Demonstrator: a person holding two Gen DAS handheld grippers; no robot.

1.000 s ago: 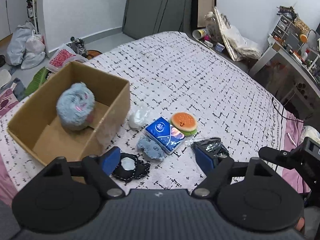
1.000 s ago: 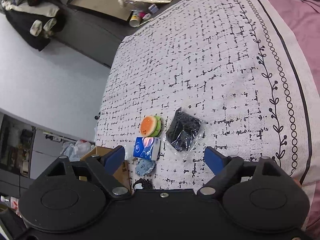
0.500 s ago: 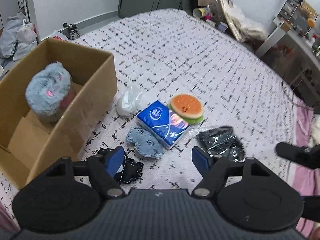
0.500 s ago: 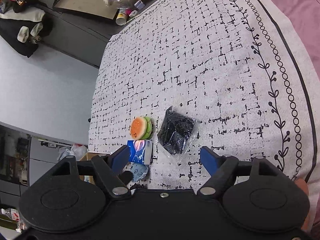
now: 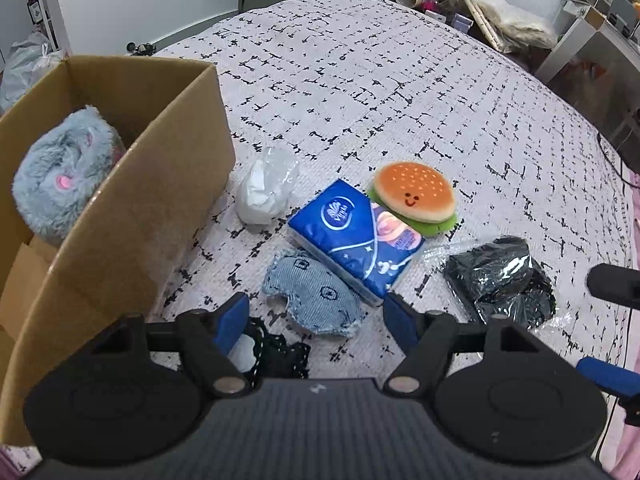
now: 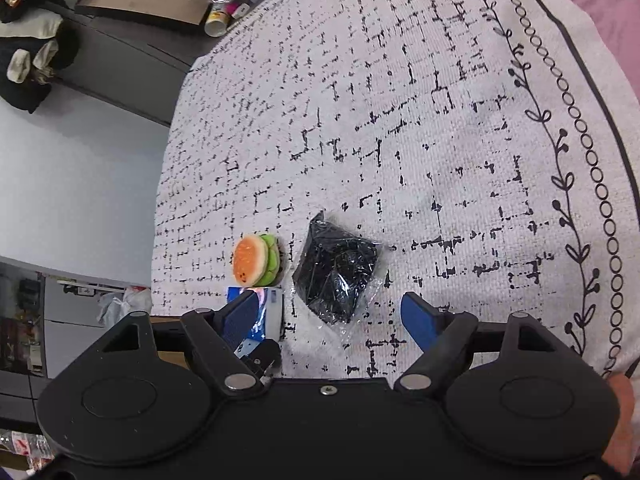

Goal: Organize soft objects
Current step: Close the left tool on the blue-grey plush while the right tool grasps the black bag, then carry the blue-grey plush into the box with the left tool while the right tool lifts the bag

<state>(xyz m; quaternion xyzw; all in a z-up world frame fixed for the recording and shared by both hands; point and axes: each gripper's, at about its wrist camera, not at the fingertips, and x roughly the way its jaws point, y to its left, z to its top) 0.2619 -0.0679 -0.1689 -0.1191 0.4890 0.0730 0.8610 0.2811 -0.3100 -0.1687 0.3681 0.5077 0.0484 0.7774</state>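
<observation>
2 tongs open: left tongs (image 5: 314, 322) over denim pouch (image 5: 314, 300); right tongs (image 6: 332, 316) near black packet (image 6: 336, 272).

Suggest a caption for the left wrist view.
Open left claw hovers over a blue denim pouch beside a brown cardboard box.

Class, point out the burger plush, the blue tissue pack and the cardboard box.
burger plush (image 5: 414, 194): left wrist view, on its orange bun.
blue tissue pack (image 5: 354, 236): left wrist view, on its top face.
cardboard box (image 5: 132, 216): left wrist view, on its near outer wall.
</observation>
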